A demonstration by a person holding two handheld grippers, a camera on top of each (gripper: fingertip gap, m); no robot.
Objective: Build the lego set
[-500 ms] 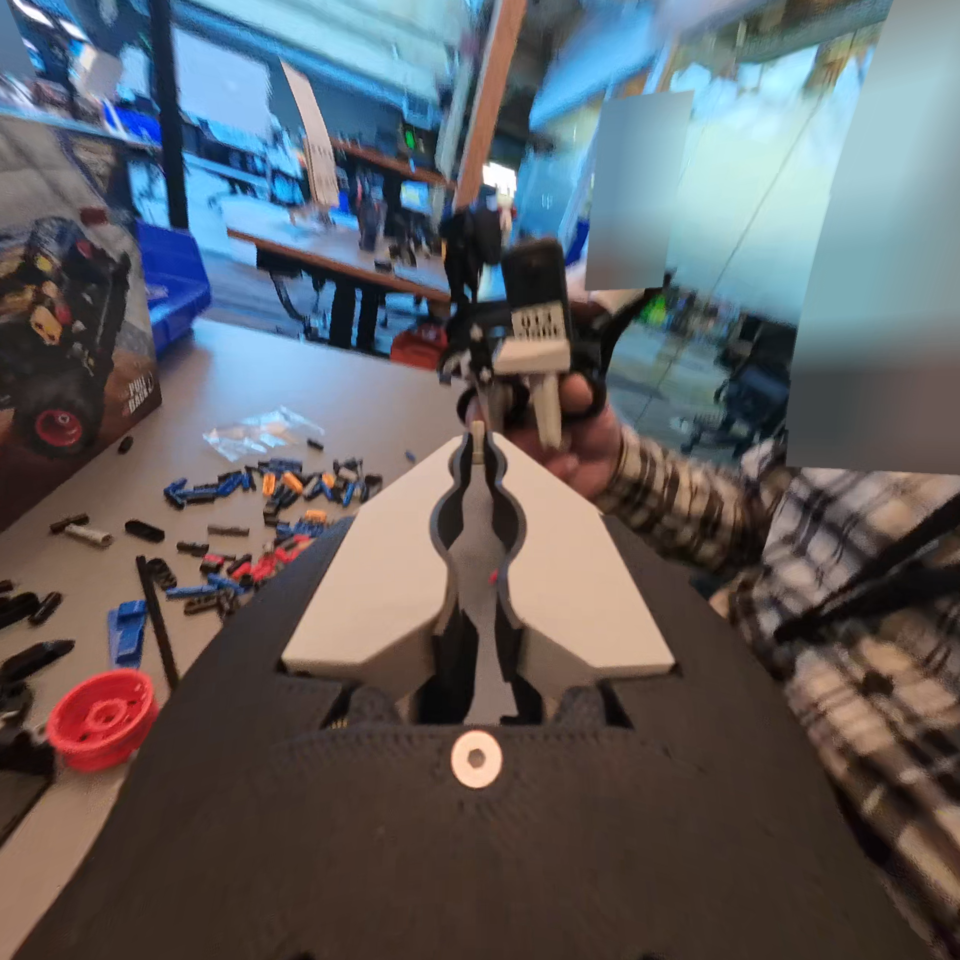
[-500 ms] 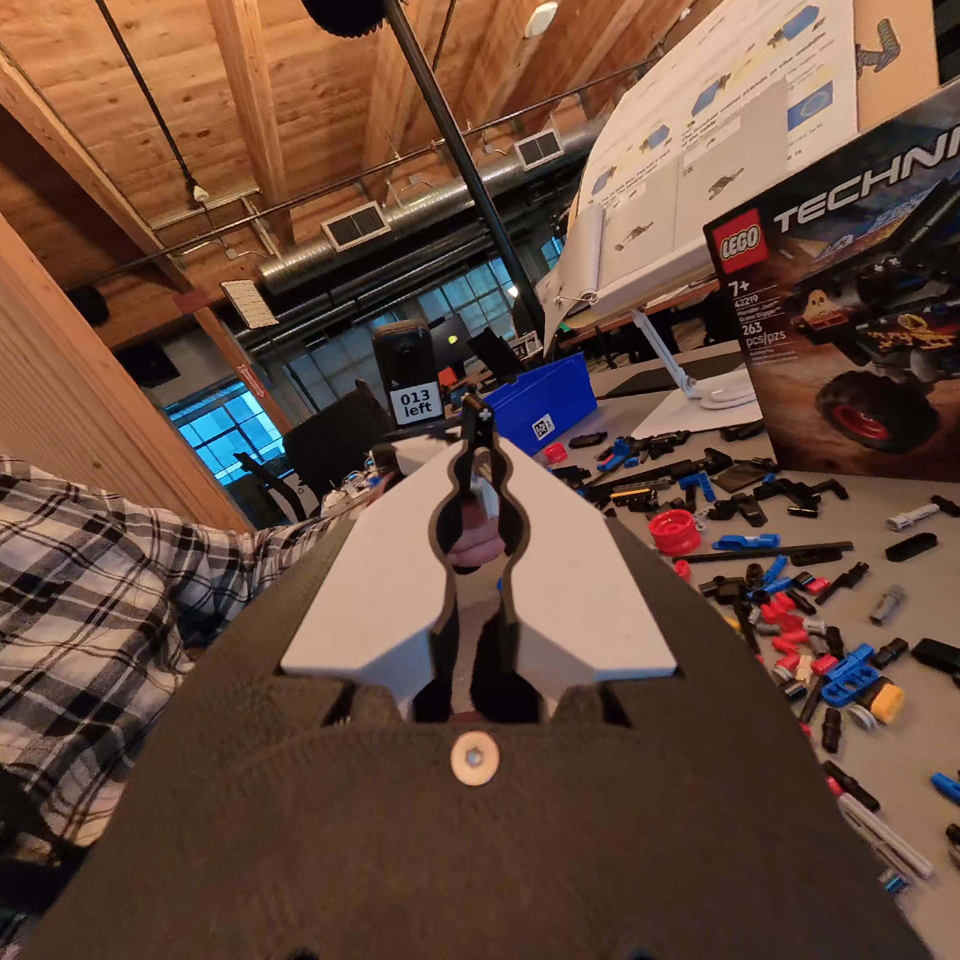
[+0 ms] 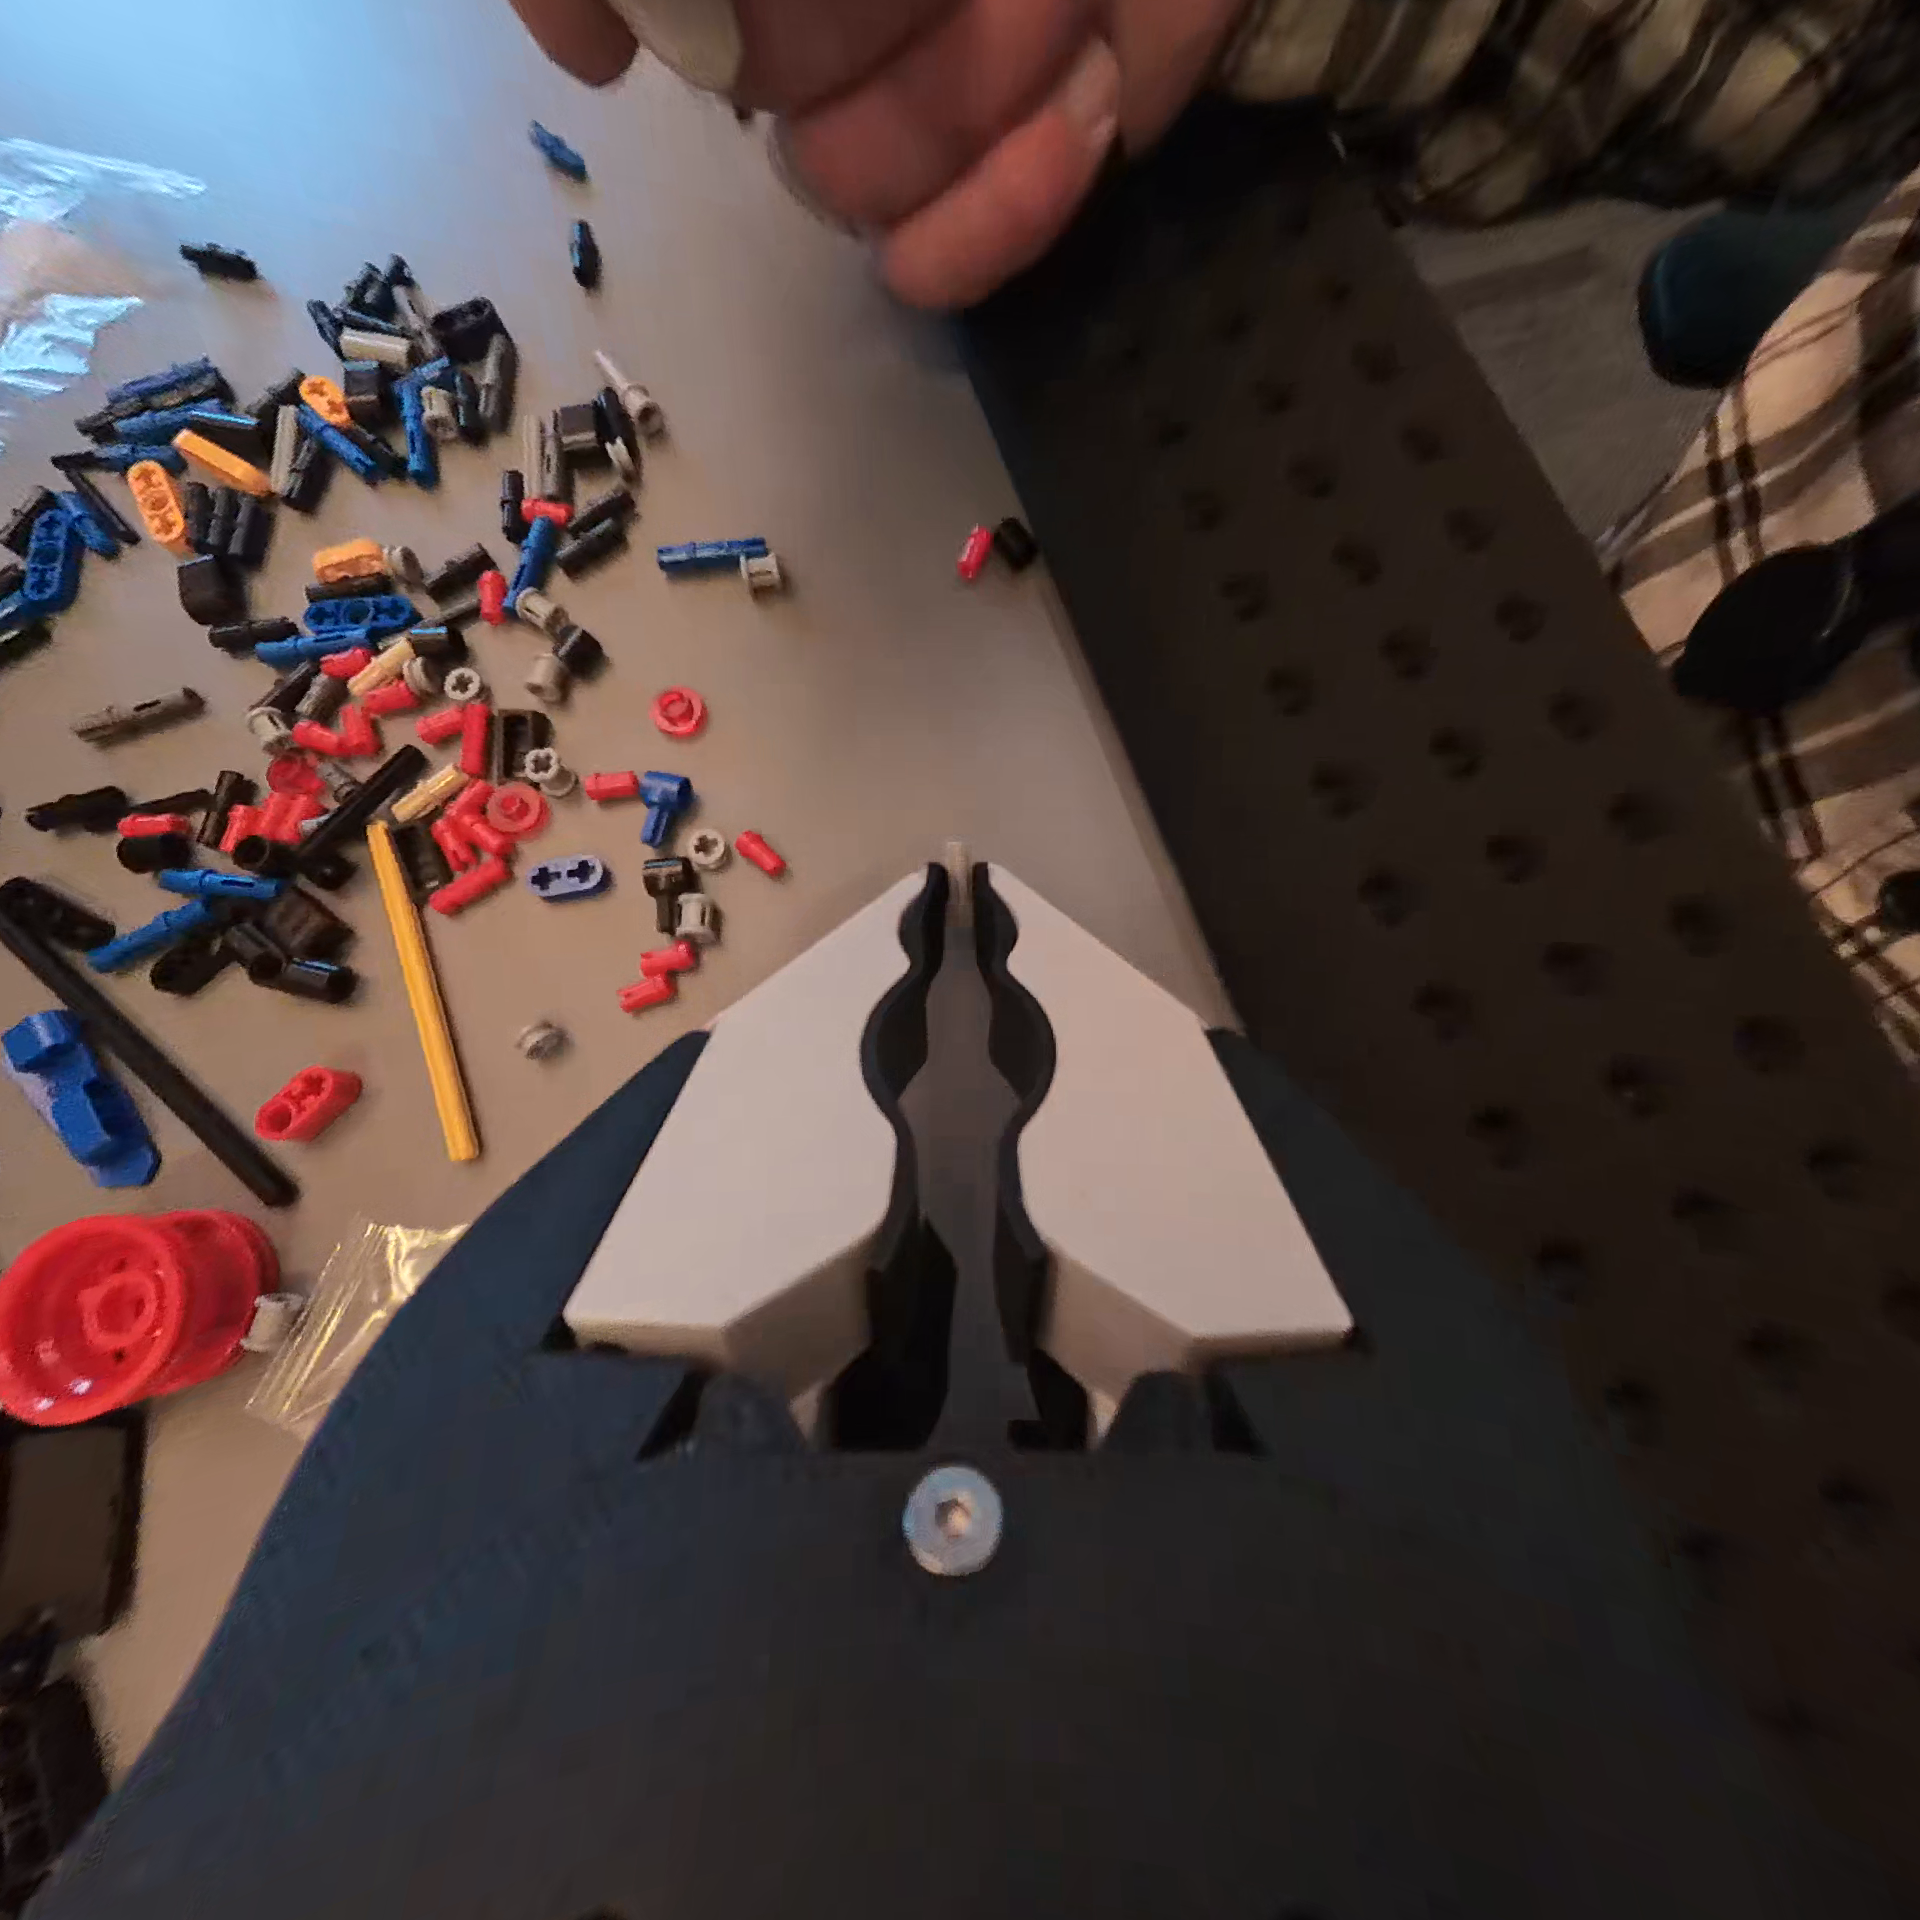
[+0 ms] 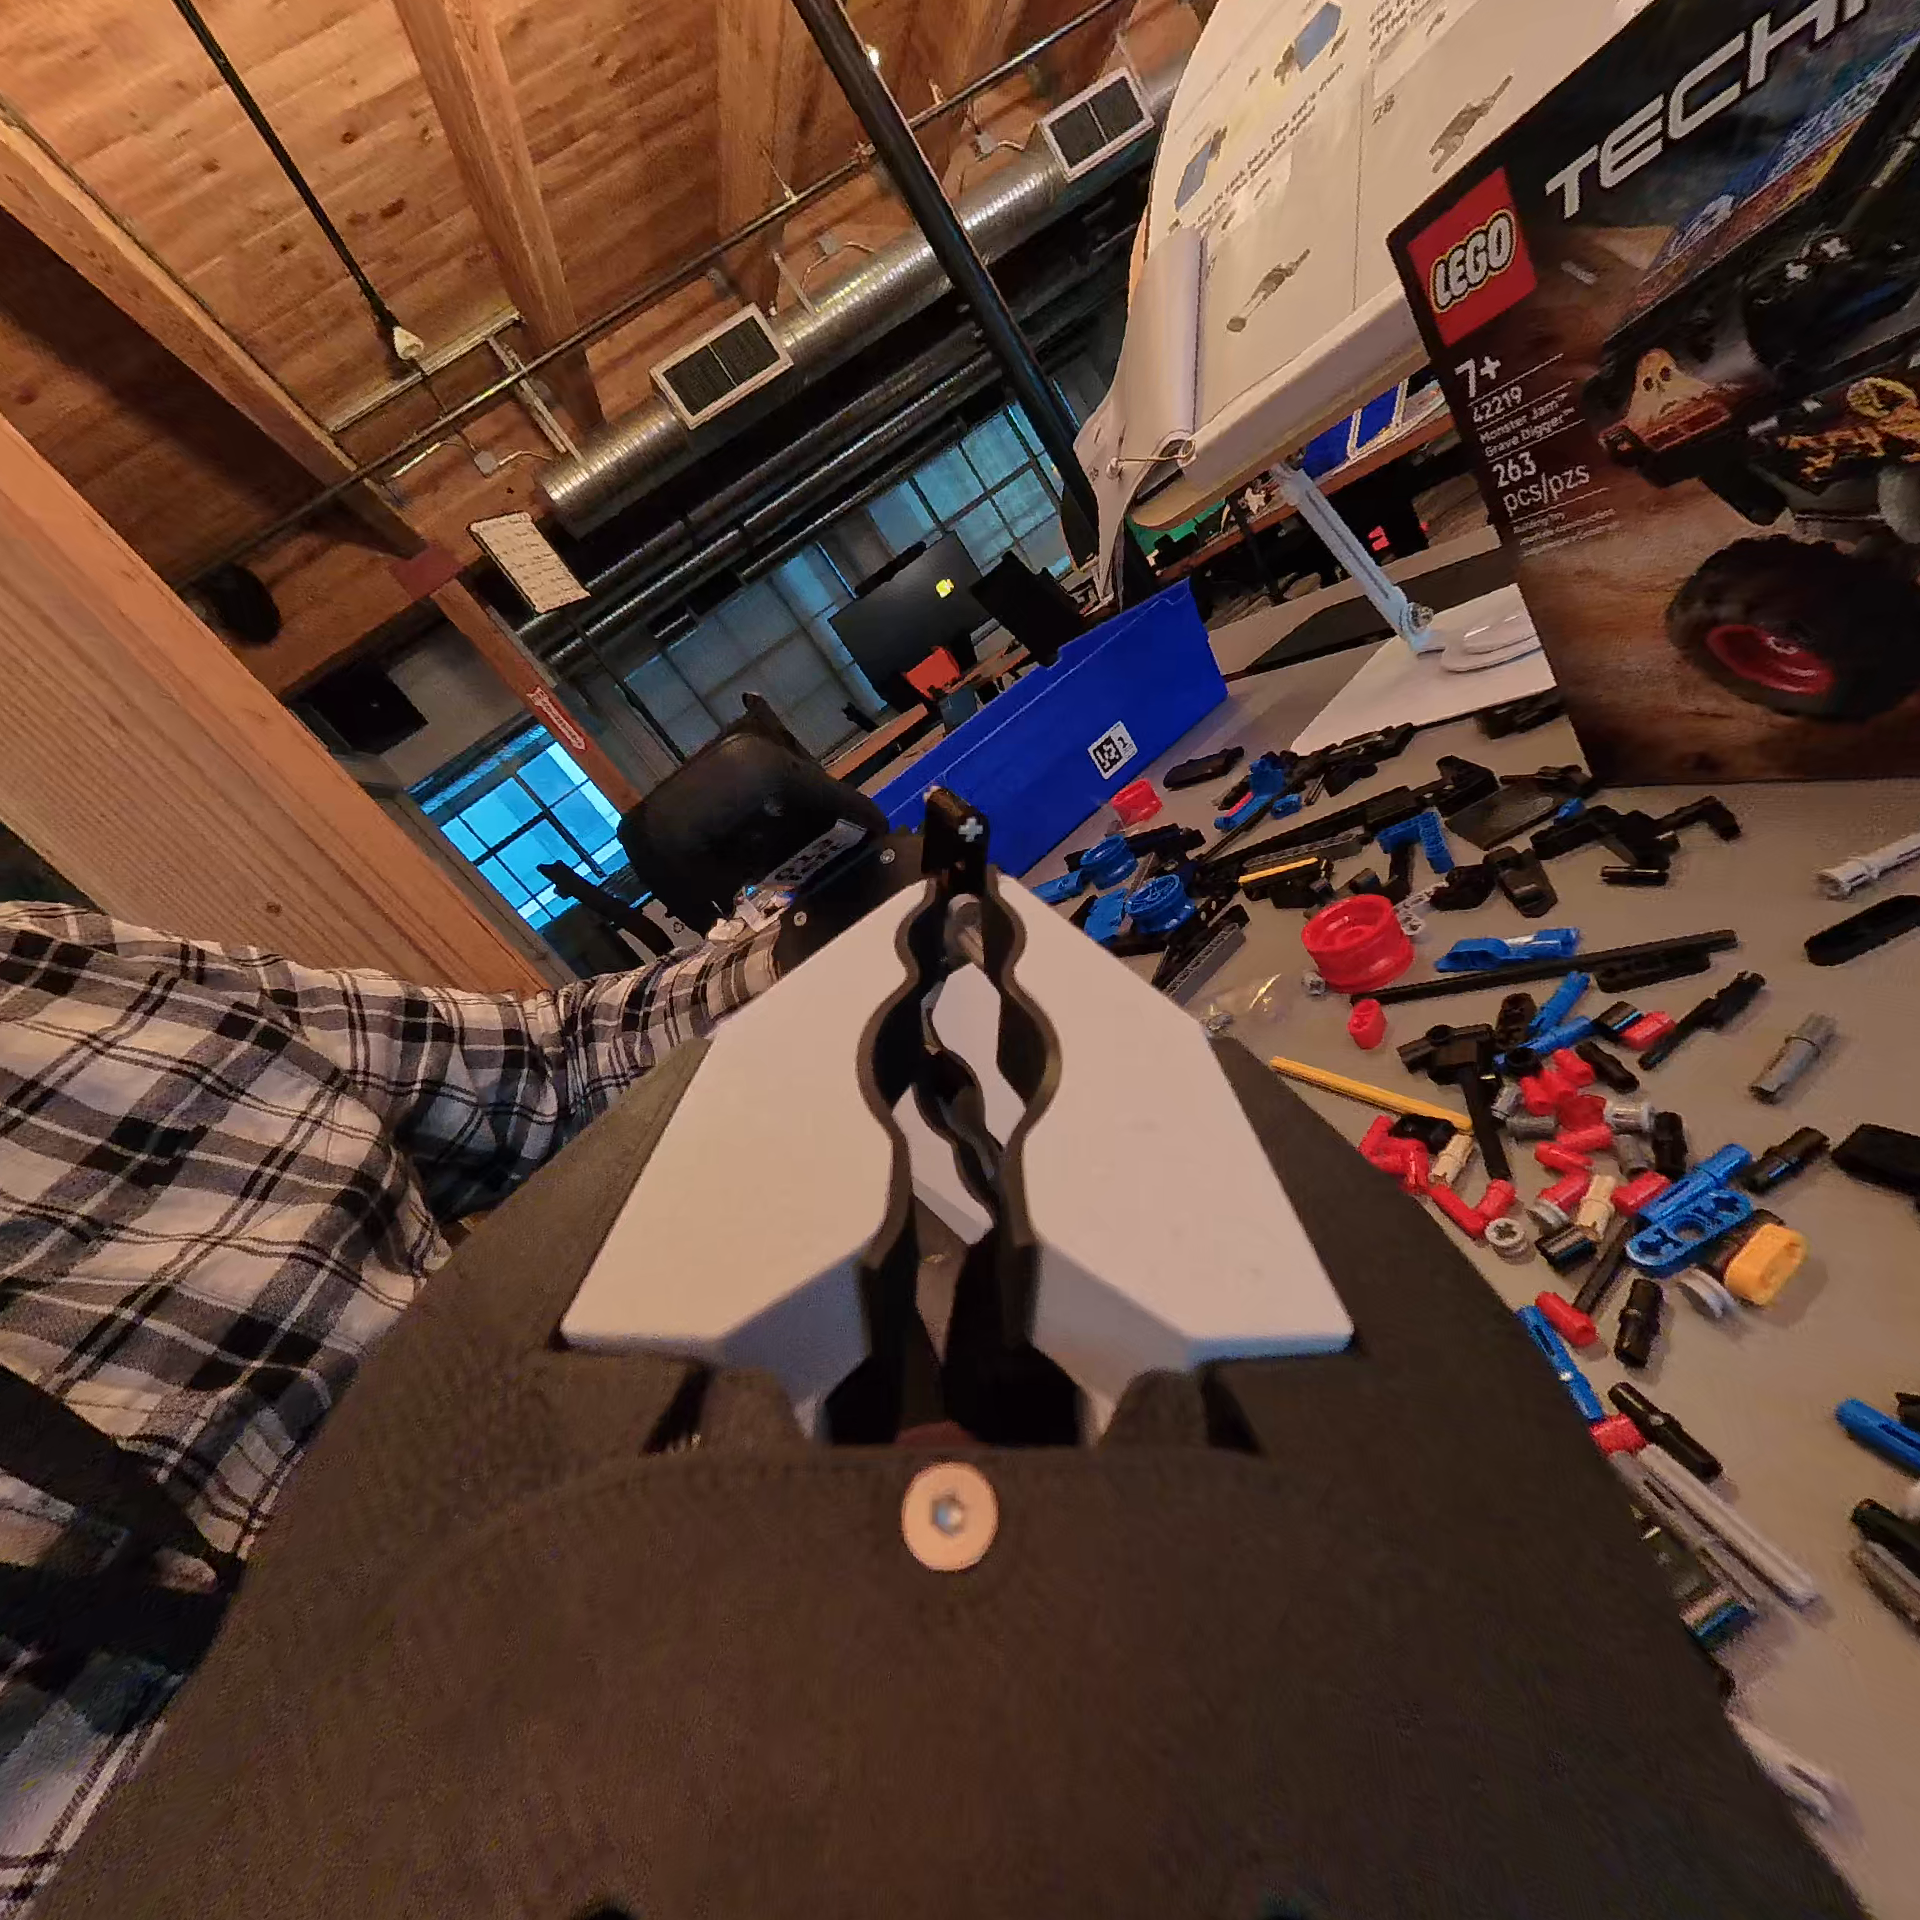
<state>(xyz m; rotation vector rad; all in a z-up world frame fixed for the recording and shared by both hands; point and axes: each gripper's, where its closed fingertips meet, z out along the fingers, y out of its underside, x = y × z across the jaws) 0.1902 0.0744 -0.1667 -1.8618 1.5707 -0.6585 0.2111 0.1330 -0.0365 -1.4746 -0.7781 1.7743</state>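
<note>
A small light-grey peg (image 3: pixel 957 869) is pinched at the very tips of the left gripper (image 3: pixel 957 883), whose jaws are closed down to a narrow slit around it; the peg's long axis is seen to run forward, in line with the fingers, with a short end left proud of them. The left gripper is held low over the grey table (image 3: pixel 883 644), pointed down near its front edge.

A black connector (image 4: pixel 957 844) with a cross-shaped hole is clamped in the tips of the right gripper (image 4: pixel 961 883), which is likewise closed on its piece and is raised, aimed up and away from the table. The connector is held upright, its cross hole turned toward the camera.

The loose parts pile (image 3: pixel 416 727) is spread to the left of the left gripper, and the box (image 4: pixel 1704 416) is stood at the far right.

The coming move is judged to be a mating of peg and connector. For that the two grippers would have to be turned toward each other and the peg's axis lined up with a hole. Which hole is meant cannot be told, since the connector's lower part is probably hidden between the fingers.
</note>
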